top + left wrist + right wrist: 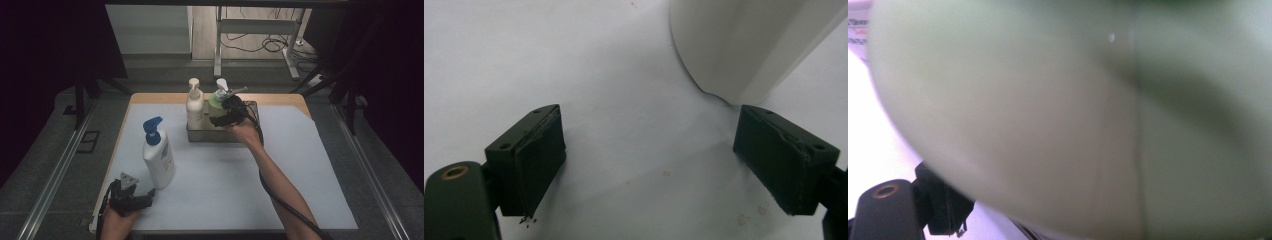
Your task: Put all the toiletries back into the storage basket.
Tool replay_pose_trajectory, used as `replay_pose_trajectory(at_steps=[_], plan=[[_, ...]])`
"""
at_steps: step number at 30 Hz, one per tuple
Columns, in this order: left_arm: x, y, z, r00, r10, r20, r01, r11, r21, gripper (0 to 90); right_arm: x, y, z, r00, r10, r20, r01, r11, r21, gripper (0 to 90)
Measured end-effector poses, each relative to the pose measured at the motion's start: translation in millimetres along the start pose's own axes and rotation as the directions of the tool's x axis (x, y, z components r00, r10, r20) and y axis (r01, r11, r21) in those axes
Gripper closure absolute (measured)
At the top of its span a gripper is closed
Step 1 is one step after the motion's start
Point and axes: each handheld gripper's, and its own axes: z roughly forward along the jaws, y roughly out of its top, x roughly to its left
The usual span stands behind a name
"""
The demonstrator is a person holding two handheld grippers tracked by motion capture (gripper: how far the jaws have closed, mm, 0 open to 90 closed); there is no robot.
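Observation:
A pale green pump bottle (217, 102) stands in a metal tray (220, 136) at the back of the table. My right gripper (222, 117) is around its lower body from the right, jaws wide and shut on it. In the right gripper view the green bottle (1073, 115) sits tight against the camera and hides most of the jaws. A tall white bottle with a blue pump (159, 160) stands at the front left. My left gripper (146, 196) rests on the table just in front of it, open and holding nothing (649, 165). The white bottle's base (744, 45) lies just beyond the jaws.
A cream pump bottle (194, 107) stands in the left part of the same tray, close beside the green one. A white sheet (300, 190) covers the wooden table. The right gripper's cable (280, 200) runs along the forearm across the sheet.

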Motion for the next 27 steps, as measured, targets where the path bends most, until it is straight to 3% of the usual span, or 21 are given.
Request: replay_pose_trajectory(at_steps=[12, 18, 27], plan=[[-0.1, 0.0, 0.0, 1.0000, 0.000, -0.001, 0.000, 1.0000, 0.000, 13.1, 2.3, -4.0, -4.7, 0.9991, -0.039, 0.019, 0.039, 0.999, -0.024, 9.9], [-0.1, 0.0, 0.1, 1.0000, 0.000, 0.000, 0.000, 1.0000, -0.001, 13.1, 2.0, -9.0, -13.6, 0.9995, -0.030, 0.004, 0.030, 0.999, -0.033, 10.0], [-0.2, 0.0, 0.1, 1.0000, 0.000, 0.000, 0.000, 1.0000, -0.001, 13.1, 0.4, -19.7, -30.0, 0.9981, -0.055, -0.028, 0.054, 0.998, -0.046, 13.1]])
